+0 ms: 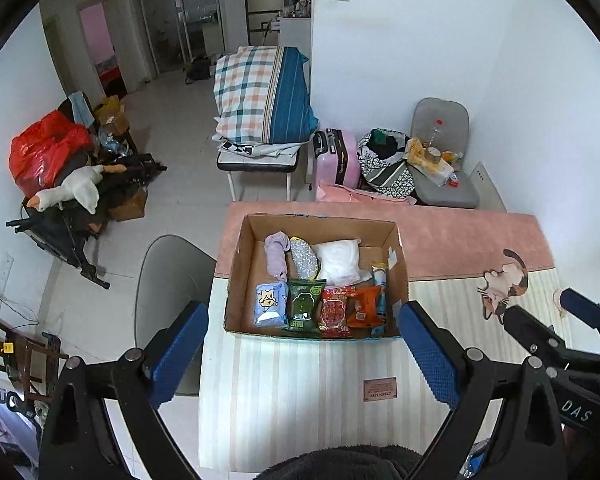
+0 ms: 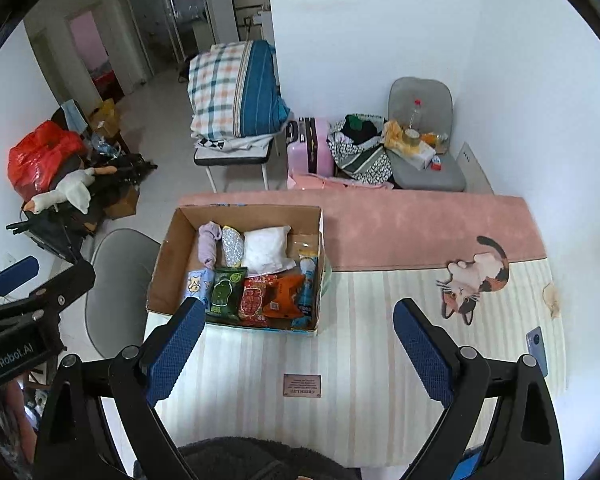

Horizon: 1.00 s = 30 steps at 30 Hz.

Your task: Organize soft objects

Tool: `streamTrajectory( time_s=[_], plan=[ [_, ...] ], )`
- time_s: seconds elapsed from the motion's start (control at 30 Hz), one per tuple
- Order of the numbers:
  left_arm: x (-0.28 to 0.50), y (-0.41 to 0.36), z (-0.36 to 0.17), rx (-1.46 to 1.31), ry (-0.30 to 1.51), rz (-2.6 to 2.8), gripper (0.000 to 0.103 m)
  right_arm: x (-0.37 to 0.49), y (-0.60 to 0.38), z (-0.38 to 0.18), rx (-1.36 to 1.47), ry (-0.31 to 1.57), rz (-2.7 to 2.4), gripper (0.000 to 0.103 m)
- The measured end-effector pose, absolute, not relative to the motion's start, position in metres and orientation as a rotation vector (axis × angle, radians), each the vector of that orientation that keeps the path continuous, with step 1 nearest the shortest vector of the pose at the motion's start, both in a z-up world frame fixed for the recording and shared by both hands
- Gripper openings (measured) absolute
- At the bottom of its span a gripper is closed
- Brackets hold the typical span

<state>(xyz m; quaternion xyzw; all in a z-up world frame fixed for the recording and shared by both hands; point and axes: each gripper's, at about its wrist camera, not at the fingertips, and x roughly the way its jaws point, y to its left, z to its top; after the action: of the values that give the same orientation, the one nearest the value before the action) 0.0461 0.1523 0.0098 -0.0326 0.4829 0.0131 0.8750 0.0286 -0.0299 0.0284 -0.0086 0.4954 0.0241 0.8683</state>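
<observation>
So I'm holding both grippers up over the table, and my left gripper [image 1: 304, 344] is spread wide with nothing between its blue pads; same with my right gripper [image 2: 300, 344], wide apart and gripping nothing. The cardboard box [image 1: 396, 248] is sitting on the striped table mat [image 1: 300, 392], and the soft stuff is already lying inside it: a rolled lilac sock [image 1: 277, 256], a white padded pouch [image 1: 338, 260], a blue tissue pack [image 1: 270, 304], a green snack bag [image 1: 305, 308], a red snack bag [image 1: 334, 312] and an orange snack bag [image 1: 364, 306], all packed side by side. Nothing is sitting between my fingers and the box, just bare mat. A grey chair [image 1: 172, 272] is tucked against the table's left edge, and beyond the far edge there's a pink suitcase [image 1: 336, 156] beside a chair piled with clutter. My right camera is catching a phone [image 2: 538, 346] lying at the mat's right edge, near the cat picture [image 2: 476, 276]; the left camera isn't showing the phone, since my other gripper is covering that corner.
</observation>
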Motion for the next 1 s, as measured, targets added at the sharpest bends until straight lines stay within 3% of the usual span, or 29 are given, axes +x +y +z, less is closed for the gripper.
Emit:
streamTrajectory(
  time_s=[1.0],
  plan=[
    [0.030, 0.161, 0.018, -0.073, 0.985, 0.069, 0.098, 0.014, -0.025, 0.052, -0.062, 0.993, -0.002, 0.097]
  ],
)
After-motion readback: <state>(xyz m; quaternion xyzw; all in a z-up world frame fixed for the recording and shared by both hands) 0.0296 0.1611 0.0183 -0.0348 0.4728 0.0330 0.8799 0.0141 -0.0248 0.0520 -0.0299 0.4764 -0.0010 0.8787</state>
